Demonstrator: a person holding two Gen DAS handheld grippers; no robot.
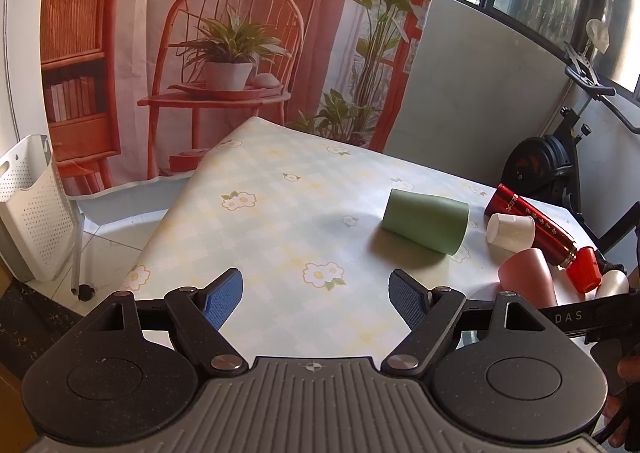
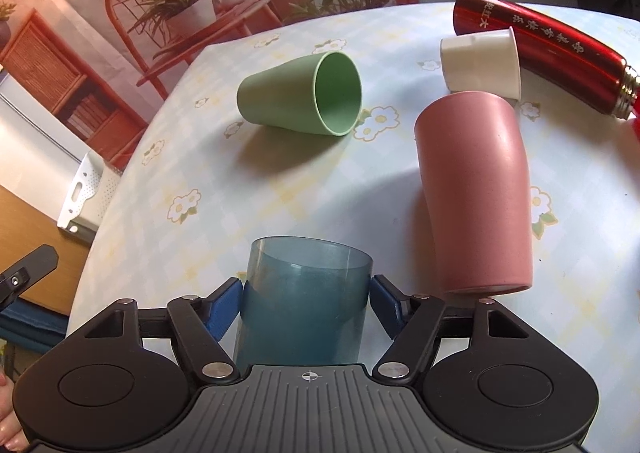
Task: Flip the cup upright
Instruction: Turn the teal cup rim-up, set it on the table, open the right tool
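Letters on black bar: "DAS" in pale capitals on the black bar (image 1: 576, 316) at the right edge of the left wrist view; the bar runs out of frame, so the word may be cut off.
Characters on red flask: a row of pale Chinese characters runs along the red flask (image 2: 548, 41) lying at the far right of the tabletop (image 2: 280, 181); too small and skewed to read for certain.
Same flask, left wrist view: the characters show on the red flask (image 1: 532, 221), unreadable.
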